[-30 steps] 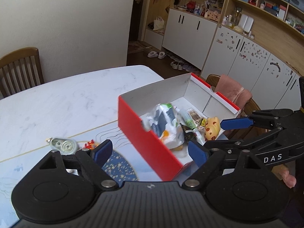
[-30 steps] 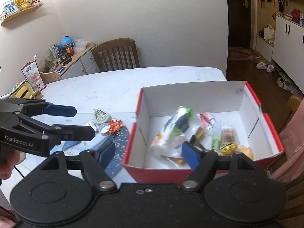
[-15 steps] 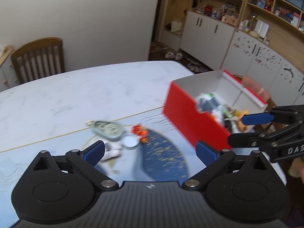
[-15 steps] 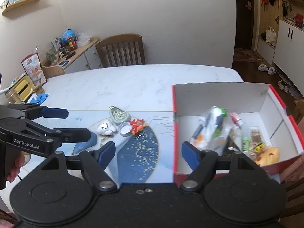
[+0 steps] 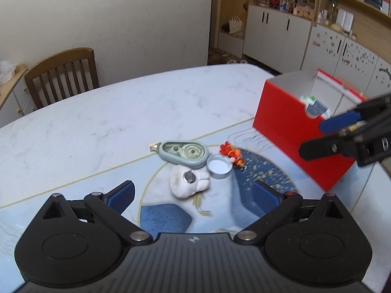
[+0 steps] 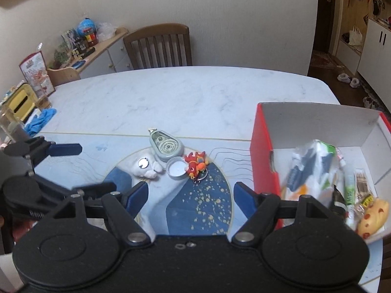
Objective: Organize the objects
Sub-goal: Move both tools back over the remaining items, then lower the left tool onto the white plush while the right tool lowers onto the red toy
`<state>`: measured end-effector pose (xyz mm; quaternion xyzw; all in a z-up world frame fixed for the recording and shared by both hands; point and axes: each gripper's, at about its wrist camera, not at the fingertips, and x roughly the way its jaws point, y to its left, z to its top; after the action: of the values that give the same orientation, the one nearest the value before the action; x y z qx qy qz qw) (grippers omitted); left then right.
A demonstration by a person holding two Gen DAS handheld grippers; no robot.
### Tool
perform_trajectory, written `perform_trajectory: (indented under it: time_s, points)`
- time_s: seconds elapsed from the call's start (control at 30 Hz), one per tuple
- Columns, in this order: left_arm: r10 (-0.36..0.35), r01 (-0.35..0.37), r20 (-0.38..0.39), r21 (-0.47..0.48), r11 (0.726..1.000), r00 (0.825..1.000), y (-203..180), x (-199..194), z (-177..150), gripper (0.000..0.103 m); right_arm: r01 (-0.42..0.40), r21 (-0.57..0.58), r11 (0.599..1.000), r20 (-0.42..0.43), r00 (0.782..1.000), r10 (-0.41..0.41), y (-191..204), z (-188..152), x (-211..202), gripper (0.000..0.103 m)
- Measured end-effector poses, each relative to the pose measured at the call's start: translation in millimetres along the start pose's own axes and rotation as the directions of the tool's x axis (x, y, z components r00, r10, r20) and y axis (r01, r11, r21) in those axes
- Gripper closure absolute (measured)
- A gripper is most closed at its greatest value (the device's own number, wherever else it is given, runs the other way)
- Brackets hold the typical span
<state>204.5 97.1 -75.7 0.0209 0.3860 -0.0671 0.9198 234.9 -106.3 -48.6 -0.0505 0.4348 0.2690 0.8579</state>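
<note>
A cluster of small objects lies on the blue mat: a white plush toy, a grey-green teardrop tape dispenser, a small round tin and a red-orange keychain toy. A red box with white inner walls holds a plastic packet and several small items. My left gripper is open and empty, just short of the plush toy. My right gripper is open and empty, near the box's left wall.
A marble table carries the mat. A wooden chair stands at the far edge. A blue cloth and a yellow holder sit at the table's left. A side cabinet and white cupboards line the walls.
Both grippers swung left, away from the red box and toward the small objects on the mat. Both stayed open and empty.
</note>
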Motion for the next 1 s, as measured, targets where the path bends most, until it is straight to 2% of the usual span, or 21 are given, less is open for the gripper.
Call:
perform_trajectory:
  time_s: [0.2,0.37,0.5,0.77,1.0]
  points:
    - [0.017,-0.017,-0.002,0.05,0.999,1.0,3.1,29.0,-6.1,0.001,0.015,0.032,0.999,-0.052,0.999,-0.014,2.1,12.1,34.3,0.027]
    - [0.007,-0.007,-0.007,0.036,0.999,1.0,8.3,52.1,-9.2,0.001,0.005,0.066,0.998,-0.095,0.995,0.001,3.0,20.0,60.6,0.027]
    - [0.006,-0.006,-0.015,0.01,1.0,1.0,11.1,67.0,-10.2,0.001,0.024,0.056,0.998,-0.119,0.993,-0.017,4.5,25.7,78.7,0.027]
    - [0.001,-0.001,0.007,-0.004,1.0,1.0,12.5,79.2,-11.4,0.001,0.072,0.071,0.995,-0.159,0.985,-0.06,-3.3,31.5,111.7,0.028]
    - [0.002,-0.002,-0.004,-0.006,1.0,1.0,10.6,88.4,-12.7,0.001,0.082,0.117,0.99,-0.18,0.982,-0.06,-12.4,35.2,126.9,0.029]
